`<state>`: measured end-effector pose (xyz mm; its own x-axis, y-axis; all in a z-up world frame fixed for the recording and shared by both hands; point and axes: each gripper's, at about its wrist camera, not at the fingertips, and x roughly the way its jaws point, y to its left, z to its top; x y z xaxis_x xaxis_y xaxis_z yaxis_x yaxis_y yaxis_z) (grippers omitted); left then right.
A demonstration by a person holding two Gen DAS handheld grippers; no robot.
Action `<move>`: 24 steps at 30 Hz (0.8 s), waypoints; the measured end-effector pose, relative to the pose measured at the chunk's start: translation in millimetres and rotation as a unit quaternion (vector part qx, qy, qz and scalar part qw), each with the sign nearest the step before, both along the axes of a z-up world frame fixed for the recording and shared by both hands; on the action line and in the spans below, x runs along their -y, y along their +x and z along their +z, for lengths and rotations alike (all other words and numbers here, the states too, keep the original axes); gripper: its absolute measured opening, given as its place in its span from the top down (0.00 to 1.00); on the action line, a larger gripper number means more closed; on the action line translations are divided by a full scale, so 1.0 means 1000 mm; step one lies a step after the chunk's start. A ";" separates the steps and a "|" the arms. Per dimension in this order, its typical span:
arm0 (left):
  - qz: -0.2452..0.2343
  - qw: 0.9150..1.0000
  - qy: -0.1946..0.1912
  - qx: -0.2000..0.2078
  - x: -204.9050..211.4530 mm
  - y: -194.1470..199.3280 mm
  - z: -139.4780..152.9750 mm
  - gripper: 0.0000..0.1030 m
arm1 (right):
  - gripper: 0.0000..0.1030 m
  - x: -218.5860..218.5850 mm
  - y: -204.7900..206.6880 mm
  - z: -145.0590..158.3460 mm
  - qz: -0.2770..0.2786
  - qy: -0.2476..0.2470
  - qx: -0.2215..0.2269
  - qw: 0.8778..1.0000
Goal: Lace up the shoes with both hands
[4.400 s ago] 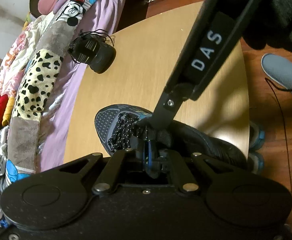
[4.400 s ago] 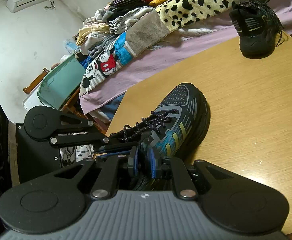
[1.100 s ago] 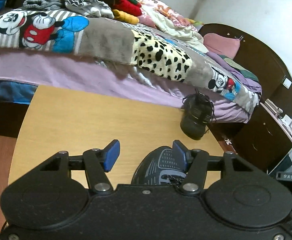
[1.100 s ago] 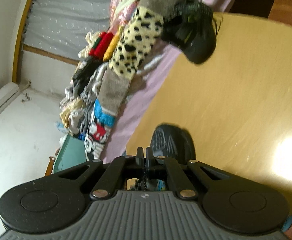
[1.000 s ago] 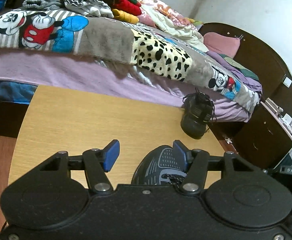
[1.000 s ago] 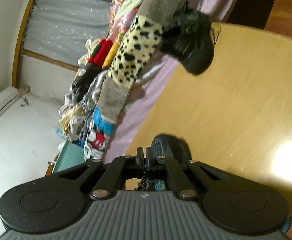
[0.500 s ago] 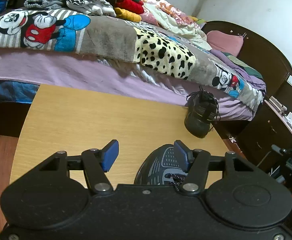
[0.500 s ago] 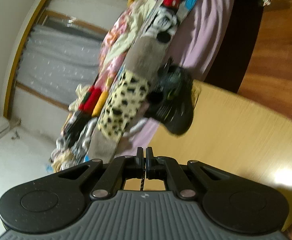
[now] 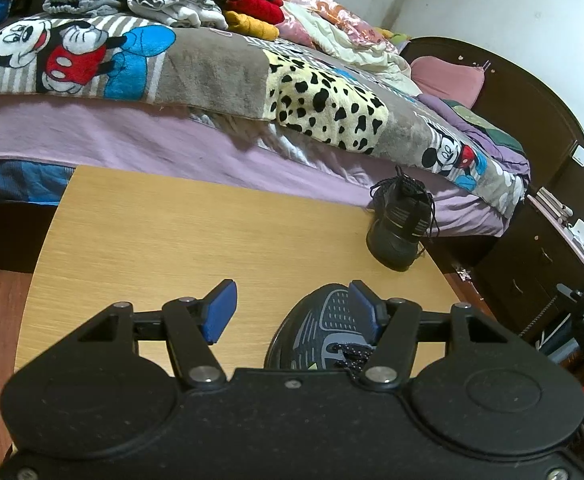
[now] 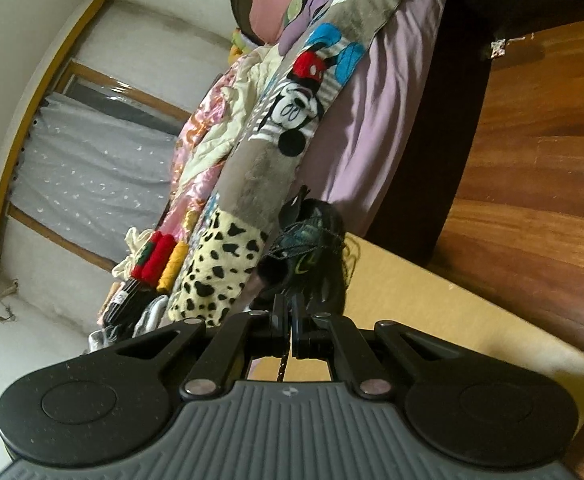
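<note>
1. Your left gripper (image 9: 287, 304) is hanging with its blue pads (image 9: 220, 309) spread wide, gripping nothing.
2. The near shoe (image 9: 324, 332) is sitting at the desk's (image 9: 171, 240) near edge, its toe poking up beside the right-hand pad.
3. Your right gripper (image 10: 290, 326) is pressing its jaws together, pinching the dark lace (image 10: 282, 366).
4. The second shoe (image 9: 402, 220) is standing at the desk's far right corner, against the bed (image 9: 171, 140).

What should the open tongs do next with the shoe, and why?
Probably lower the left tongs onto the near shoe to steady it: they stand open and empty above its toe, while the right tongs are shut on a thin lace.
</note>
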<state>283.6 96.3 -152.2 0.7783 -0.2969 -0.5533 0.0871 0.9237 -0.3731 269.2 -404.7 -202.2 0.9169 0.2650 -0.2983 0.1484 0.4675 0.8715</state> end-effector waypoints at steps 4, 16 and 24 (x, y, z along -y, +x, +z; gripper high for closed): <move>0.000 1.000 0.001 0.000 0.002 -0.001 0.000 0.41 | 0.96 0.002 0.000 0.001 -0.004 -0.009 -0.004 1.000; -0.018 1.000 -0.008 -0.004 0.001 0.006 -0.002 0.38 | 0.44 -0.021 0.014 0.022 0.023 -0.125 -0.003 0.992; -0.028 1.000 -0.007 -0.003 0.010 0.013 -0.001 0.30 | 0.03 -0.072 0.035 0.017 0.109 -0.173 -0.024 0.979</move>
<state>296.8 86.2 -153.2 0.7572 -0.3478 -0.5529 0.1367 0.9121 -0.3866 304.2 -332.7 -184.9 0.8330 0.3278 -0.4458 0.0489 0.7589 0.6494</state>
